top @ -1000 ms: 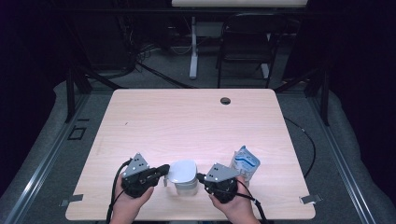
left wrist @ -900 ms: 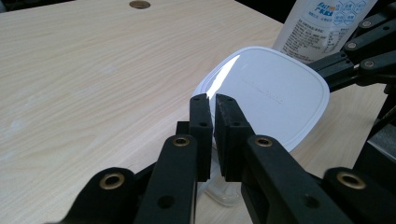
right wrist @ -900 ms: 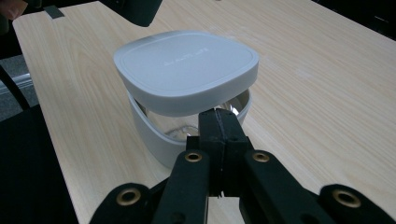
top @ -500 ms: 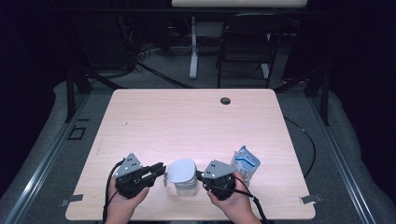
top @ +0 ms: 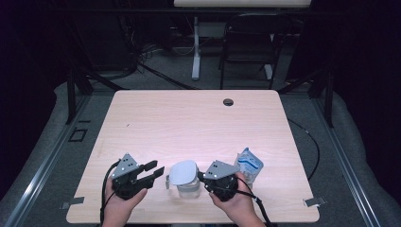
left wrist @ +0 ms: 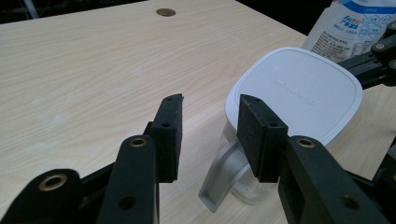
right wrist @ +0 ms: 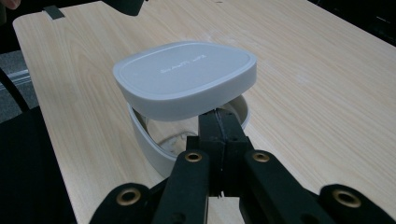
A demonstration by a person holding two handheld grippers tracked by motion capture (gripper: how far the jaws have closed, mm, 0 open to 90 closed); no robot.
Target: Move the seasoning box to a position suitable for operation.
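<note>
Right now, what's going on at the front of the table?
A person works a clear lidded container with two handheld grippers. The right gripper is shut, pinching the container's rim under the tilted grey lid. The left gripper has just been opening and stands open beside the container's handle. A blue-and-white pouch stands nearby.

This looks like a recording lab or studio rather than a home. A single pale wooden bench (top: 198,127) with a round cable hole (top: 228,101) stands alone on grey carpet (top: 42,156), ringed by black curtains and darkness. Loose cables (top: 156,71) trail over the floor behind it, beside a white stand leg (top: 195,47) and a black folding chair (top: 248,47). Metal rails (top: 42,175) run along the floor on both sides, and tape marks (top: 314,202) sit near the bench corners.
</note>
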